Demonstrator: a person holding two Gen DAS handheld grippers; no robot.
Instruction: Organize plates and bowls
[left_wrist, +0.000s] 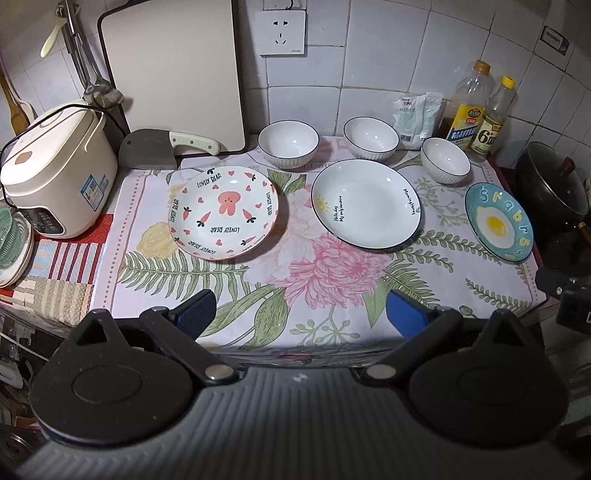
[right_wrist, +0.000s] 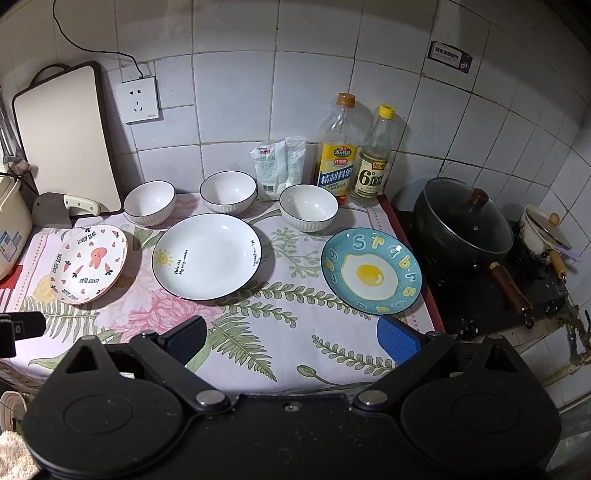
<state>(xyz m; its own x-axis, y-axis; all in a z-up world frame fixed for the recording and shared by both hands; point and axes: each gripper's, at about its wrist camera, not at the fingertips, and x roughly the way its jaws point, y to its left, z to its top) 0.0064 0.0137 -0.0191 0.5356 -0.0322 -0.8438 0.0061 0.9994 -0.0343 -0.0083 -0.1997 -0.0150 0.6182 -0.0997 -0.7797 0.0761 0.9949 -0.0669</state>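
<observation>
Only the left wrist view is showing the cream rice cooker (left_wrist: 55, 170); only the right wrist view is showing the small white enamel pot (right_wrist: 541, 236). The large white dark-rimmed plate (left_wrist: 365, 203) is sitting mid-cloth on the floral tablecloth (left_wrist: 295, 266). Left of it lies the pink rabbit-print plate (left_wrist: 223, 212), right of it the teal fried-egg plate (right_wrist: 371, 271), behind it three white ribbed bowls (right_wrist: 228, 192). The left gripper (left_wrist: 299, 314) and right gripper (right_wrist: 291, 339) are hovering near the cloth's front edge, jaws spread wide, holding nothing.

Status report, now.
Left gripper open, empty. Right gripper open, empty. Three plates, three bowls spread apart, unstacked. Nothing in the way.
</observation>
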